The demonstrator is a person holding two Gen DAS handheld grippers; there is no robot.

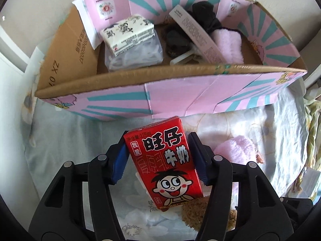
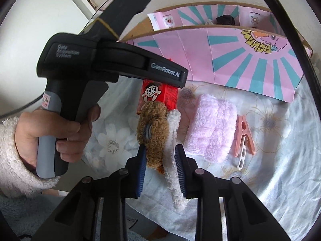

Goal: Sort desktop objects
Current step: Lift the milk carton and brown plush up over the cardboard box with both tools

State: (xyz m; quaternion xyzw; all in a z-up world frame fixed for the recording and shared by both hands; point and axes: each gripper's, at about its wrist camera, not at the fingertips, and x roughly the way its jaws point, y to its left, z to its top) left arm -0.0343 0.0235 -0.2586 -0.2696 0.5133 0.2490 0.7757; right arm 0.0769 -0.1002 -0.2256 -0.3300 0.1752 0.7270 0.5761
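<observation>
Left tongs (image 1: 160,160) clamped on red milk carton (image 1: 166,160), tilted, just before pink box (image 1: 200,100). Right tongs (image 2: 160,170) clamped on brown plush toy (image 2: 154,128); pink towel (image 2: 212,128) beside.

The black handheld left gripper body (image 2: 112,60) covers the top of the red milk carton (image 2: 158,98), and the brown-and-white plush toy (image 2: 156,132) hides its base. In the left wrist view that toy (image 1: 200,210) sits mostly behind the finger. The print on the long grey box (image 1: 198,34) is too small to read.
</observation>
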